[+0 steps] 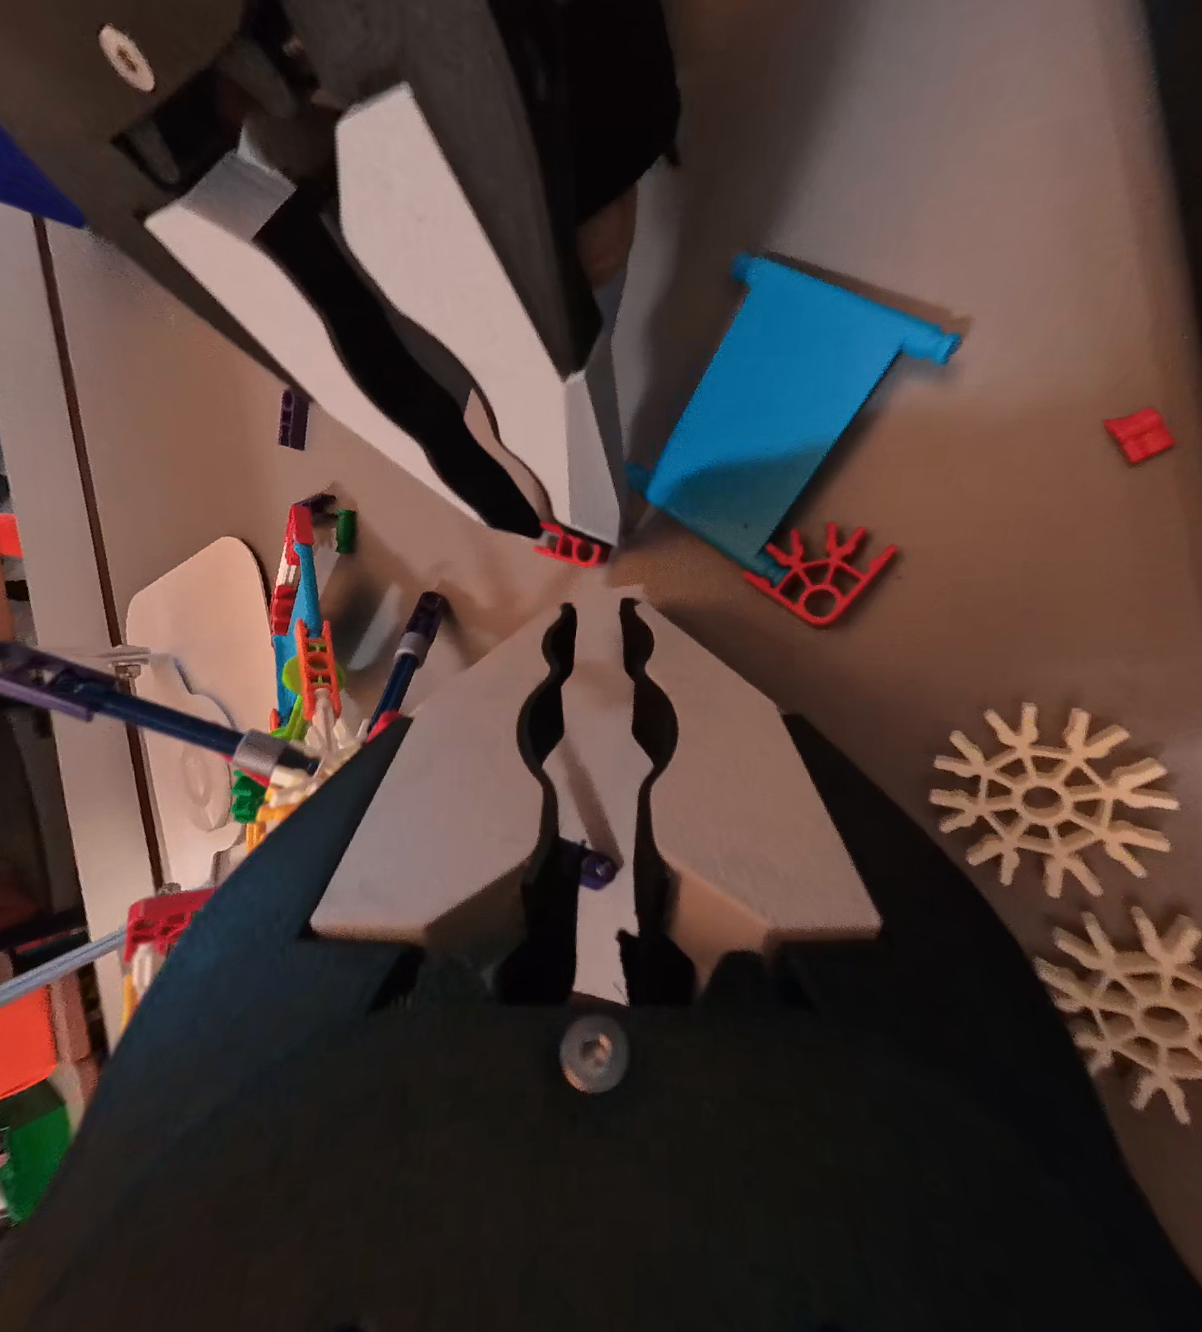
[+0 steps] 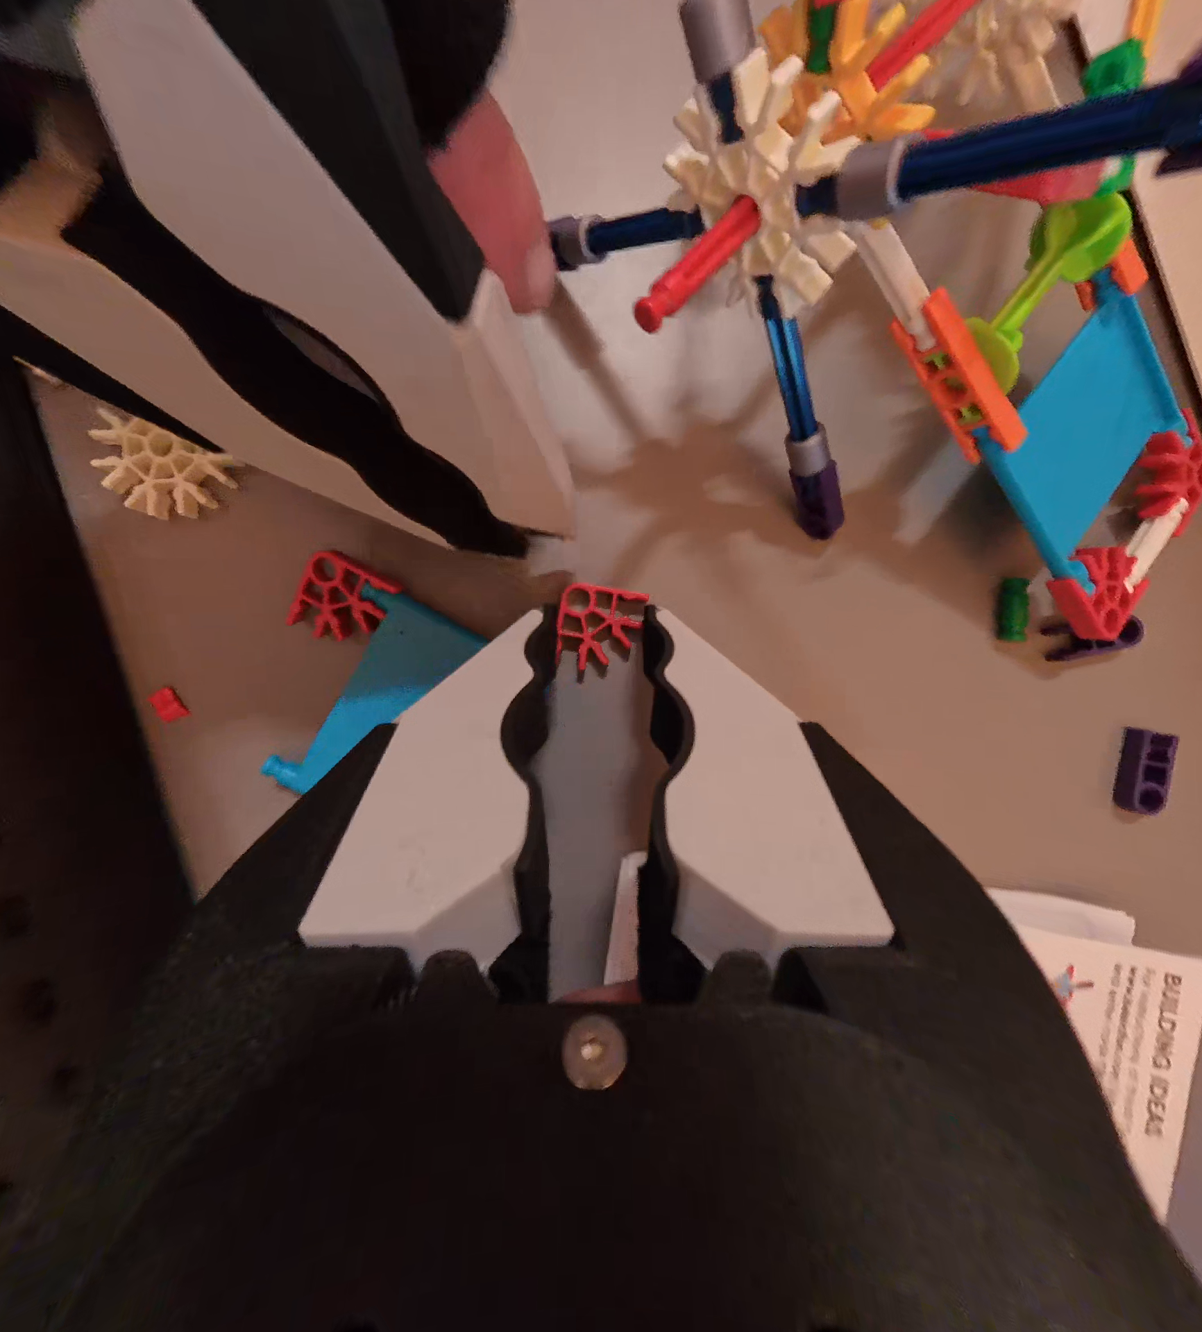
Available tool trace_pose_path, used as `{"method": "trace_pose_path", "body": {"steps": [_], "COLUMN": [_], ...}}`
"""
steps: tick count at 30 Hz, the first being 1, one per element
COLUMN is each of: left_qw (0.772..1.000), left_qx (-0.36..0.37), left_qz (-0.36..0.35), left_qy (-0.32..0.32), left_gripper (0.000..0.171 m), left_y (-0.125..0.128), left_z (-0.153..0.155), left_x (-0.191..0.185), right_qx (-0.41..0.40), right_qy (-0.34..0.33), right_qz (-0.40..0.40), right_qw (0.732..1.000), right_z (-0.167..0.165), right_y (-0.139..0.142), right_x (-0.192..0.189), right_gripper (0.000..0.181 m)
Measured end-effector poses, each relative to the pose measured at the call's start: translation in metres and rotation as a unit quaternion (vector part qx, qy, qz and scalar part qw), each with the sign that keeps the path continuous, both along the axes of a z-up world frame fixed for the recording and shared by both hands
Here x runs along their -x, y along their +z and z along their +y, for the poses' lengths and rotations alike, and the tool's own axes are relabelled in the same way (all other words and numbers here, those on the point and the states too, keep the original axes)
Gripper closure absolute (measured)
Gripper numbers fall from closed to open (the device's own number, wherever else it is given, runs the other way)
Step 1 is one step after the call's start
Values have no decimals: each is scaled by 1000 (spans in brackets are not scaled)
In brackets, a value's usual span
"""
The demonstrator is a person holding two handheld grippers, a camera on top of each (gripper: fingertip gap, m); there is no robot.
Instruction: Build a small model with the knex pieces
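right tongs point(image 2: 602, 613) gripping red connector point(image 2: 598, 623), half hidden

Dim, warm indoor light casts soft shadows on the table point(image 1: 1016, 180) (edges bend with wide-angle distortion and blur).

Right tongs point(image 2: 602, 613) clamped, left tongs point(image 1: 598, 605) parted

My two grippers, black and white

Each of my grippers, left point(image 1: 594, 609) and right point(image 2: 602, 613), has a matte black body tapering forward, with one round silver screw point(image 2: 592, 1056) set in the middle. The fingers point(image 1: 439, 814) are pale white wedges with angular facets, lined inside with black pads point(image 2: 666, 728) whose edges run in wavy scallops down to narrow tips.
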State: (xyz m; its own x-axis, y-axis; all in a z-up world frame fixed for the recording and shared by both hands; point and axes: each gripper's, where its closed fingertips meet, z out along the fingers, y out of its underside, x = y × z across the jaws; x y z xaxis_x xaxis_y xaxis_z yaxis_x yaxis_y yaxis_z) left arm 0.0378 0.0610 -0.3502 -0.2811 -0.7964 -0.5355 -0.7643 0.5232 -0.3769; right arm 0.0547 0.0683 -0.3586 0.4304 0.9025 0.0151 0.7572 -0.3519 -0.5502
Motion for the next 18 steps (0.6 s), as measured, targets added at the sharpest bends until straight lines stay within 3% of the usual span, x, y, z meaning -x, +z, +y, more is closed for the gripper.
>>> {"method": "trace_pose_path", "body": {"steps": [7,13,18], "left_qw": [989,987,989], "left_qx": [144,154,146], "left_qz": [-9,32,28], "left_qy": [-16,-22,-14], "left_gripper": [140,133,142], "left_y": [10,-6,-7], "left_z": [-47,-57,-53], "left_x": [3,12,10], "right_qx": [-4,3,-8], "right_qy": [-27,-33,-18], "right_qz": [-3,-8,-2], "right_qw": [1000,999,1000], "right_z": [1,-2,-5], "right_y": [1,1,4], "right_x": [-18,-27,-27], "right_gripper": [160,160,156]}}
